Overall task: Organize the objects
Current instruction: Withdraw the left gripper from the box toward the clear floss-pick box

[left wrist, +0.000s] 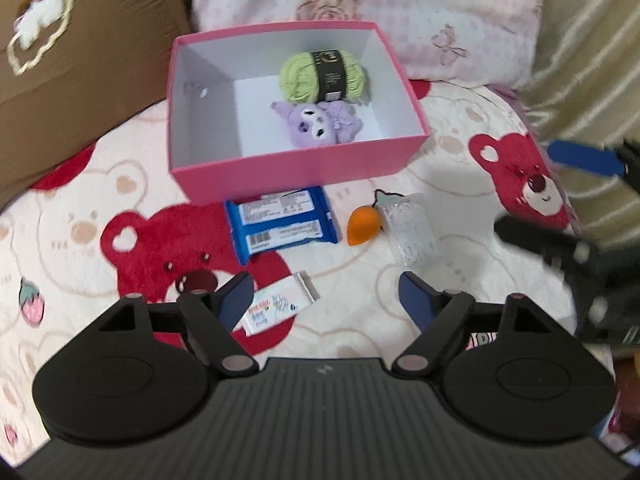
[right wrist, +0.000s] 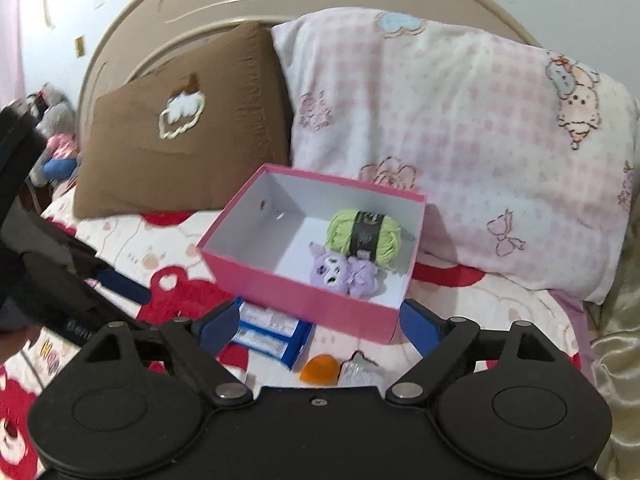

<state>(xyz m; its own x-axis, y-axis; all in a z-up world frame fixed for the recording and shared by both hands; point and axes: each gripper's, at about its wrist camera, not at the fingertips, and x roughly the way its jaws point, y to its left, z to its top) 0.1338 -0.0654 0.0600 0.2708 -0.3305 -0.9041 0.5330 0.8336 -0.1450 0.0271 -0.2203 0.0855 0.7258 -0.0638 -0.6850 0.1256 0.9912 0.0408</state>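
An open pink box (left wrist: 304, 168) stands on the bed with a green yarn ball (left wrist: 300, 76) and a purple plush (left wrist: 316, 124) inside. In front of it lie a blue packet (left wrist: 280, 220), an orange sponge (left wrist: 362, 220), a clear ribbed glass (left wrist: 410, 232) and a tissue pack (left wrist: 276, 306). My left gripper (left wrist: 326, 292) hangs open above the tissue pack, holding nothing. My right gripper (right wrist: 320, 320) is open and empty too, just short of the box (right wrist: 280, 284), over the packet (right wrist: 272, 336), sponge (right wrist: 320, 368) and glass (right wrist: 360, 372). The yarn (right wrist: 340, 232) and plush (right wrist: 344, 272) show here as well.
A brown pillow (right wrist: 180, 140) and a pink checked pillow (right wrist: 460, 140) lean on the beige headboard (right wrist: 240, 0) right behind the box. The blanket (left wrist: 120, 200) carries red bear prints. Stuffed toys (right wrist: 56, 132) sit at the far left. A gold cover (left wrist: 592, 60) lies at the right.
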